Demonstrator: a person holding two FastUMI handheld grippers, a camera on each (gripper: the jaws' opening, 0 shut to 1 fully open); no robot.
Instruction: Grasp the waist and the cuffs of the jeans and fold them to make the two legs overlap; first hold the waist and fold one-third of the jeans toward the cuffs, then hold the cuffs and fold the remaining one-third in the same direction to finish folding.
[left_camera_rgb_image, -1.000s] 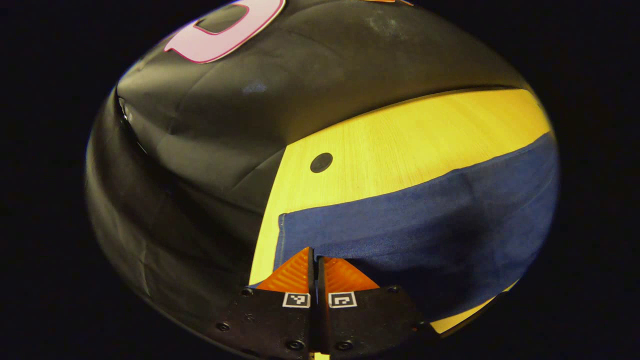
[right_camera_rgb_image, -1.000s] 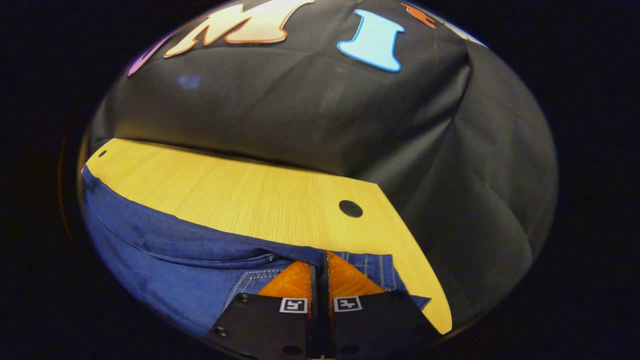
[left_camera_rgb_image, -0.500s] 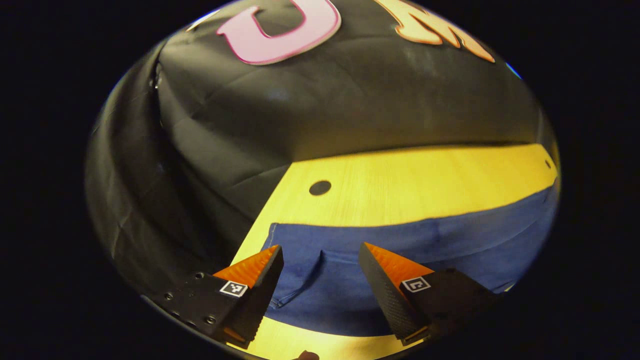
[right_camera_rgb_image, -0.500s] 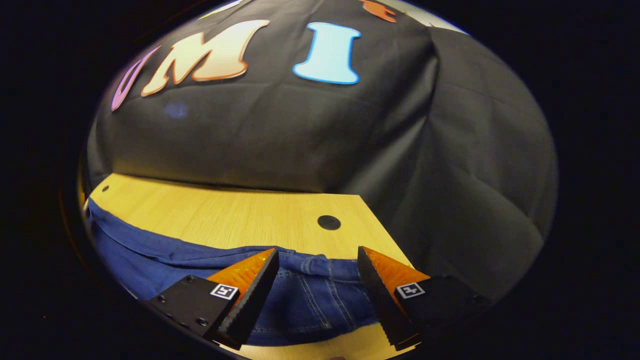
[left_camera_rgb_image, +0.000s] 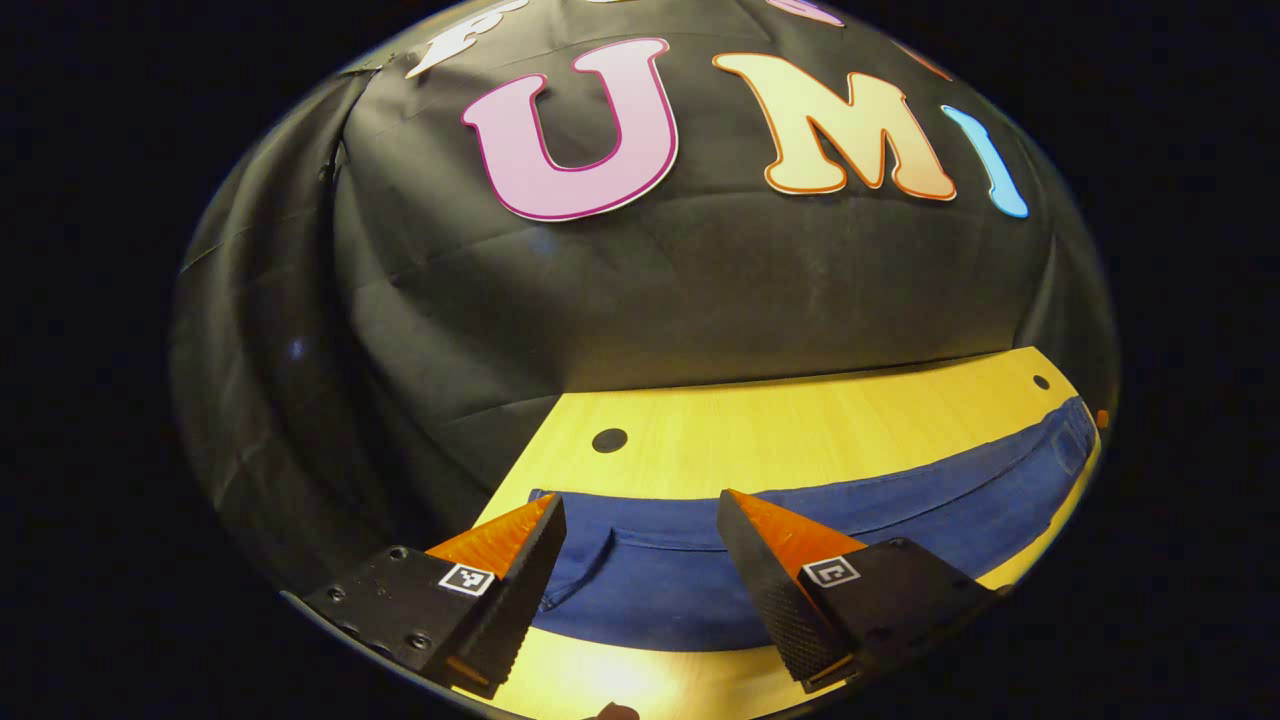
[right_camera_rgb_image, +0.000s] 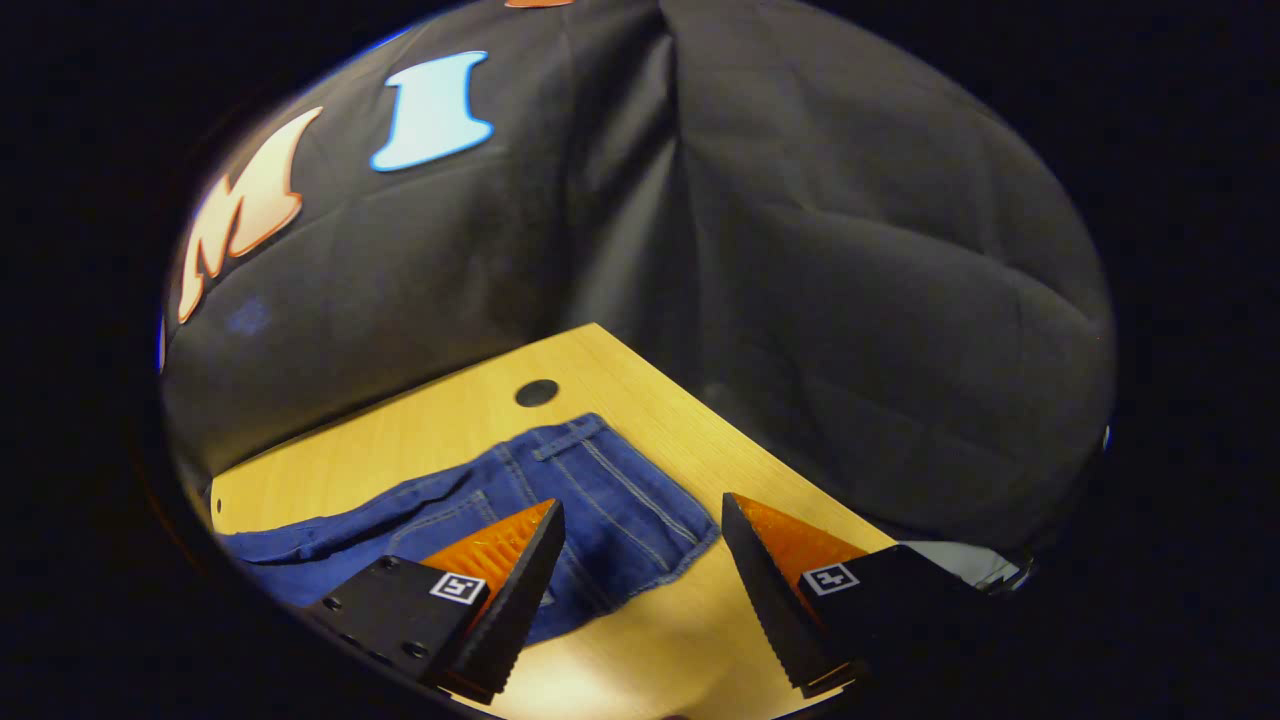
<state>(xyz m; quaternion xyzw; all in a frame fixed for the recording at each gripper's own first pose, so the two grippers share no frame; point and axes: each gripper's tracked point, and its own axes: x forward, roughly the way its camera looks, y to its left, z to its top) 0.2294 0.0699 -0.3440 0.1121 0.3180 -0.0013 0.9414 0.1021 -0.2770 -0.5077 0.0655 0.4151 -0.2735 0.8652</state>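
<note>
No readable text, brand, number or label stands on anything here apart from the booth wall's letters. The only signs are small square black-and-white coded markers, one on each finger mount: two on the left gripper, at the base of each finger, and two on the right gripper in the same places. Their patterns are blocky codes, not letters or digits. The jeans show stitching but no legible tag.

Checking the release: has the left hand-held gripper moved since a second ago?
Yes. The left hand-held gripper has opened and backed up off the jeans; the table hole now sits lower in its view.
</note>
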